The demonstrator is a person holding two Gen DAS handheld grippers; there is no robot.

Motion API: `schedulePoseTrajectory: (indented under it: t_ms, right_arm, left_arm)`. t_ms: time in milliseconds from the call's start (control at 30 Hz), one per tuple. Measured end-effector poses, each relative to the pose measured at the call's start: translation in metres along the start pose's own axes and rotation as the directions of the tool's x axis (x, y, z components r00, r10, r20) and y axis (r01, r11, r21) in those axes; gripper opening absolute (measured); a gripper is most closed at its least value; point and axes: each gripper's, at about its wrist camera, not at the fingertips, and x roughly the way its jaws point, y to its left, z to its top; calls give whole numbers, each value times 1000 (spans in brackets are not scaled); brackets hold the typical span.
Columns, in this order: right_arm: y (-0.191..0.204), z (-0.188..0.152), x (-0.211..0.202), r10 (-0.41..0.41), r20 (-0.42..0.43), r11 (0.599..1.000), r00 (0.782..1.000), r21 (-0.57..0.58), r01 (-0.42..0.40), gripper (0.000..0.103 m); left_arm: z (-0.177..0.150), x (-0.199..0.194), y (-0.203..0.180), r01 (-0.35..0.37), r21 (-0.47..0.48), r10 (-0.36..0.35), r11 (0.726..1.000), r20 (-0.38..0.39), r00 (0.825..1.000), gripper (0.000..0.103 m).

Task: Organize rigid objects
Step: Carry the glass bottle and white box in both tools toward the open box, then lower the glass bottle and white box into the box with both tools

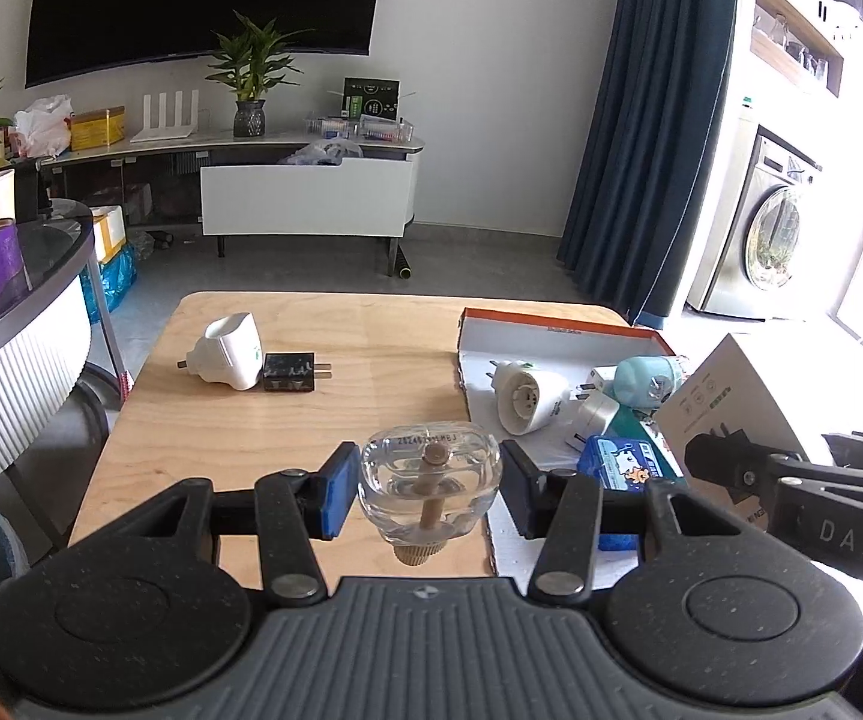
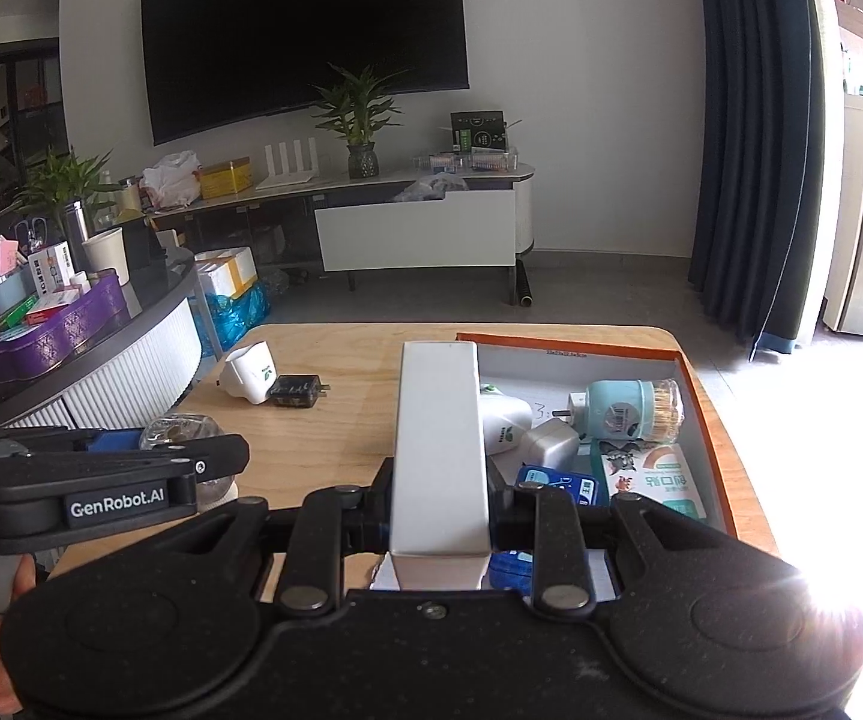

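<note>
Left wrist view: a clear bottle (image 1: 429,483) is clamped by the left gripper (image 1: 429,489) above the wooden desk (image 1: 287,420); a white box (image 2: 440,450) is clamped by the right gripper (image 2: 439,510); a dark television (image 1: 203,0) is mounted behind

Ahead of left gripper (image 1: 429,483): bare wooden table (image 1: 365,372), open.
Far ahead-left: white plug (image 1: 228,353) touching black adapter (image 1: 291,371).
Right of it: orange-rimmed tray (image 1: 557,324), crowded.
Ahead of right gripper (image 2: 439,513): white box (image 2: 440,450) fills its jaws, overhanging the tray's near-left part.

Two close wrist views, shared table (image 1: 311,408).
</note>
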Motion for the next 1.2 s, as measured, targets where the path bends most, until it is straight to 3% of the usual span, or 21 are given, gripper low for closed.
schedulePoseTrajectory:
  t_ms: [500, 1200]
  right_arm:
    - [-32, -5, -16, -78, 33, 996, 996, 43, 77, 32]
    - [-58, -11, -7, -137, -1, 987, 991, 91, 136, 32]
  left_arm:
    - [1, 6, -28, 53, 63, -54, 997, 11, 998, 50]
    - [0, 22, -65, 137, 120, -135, 983, -20, 991, 50]
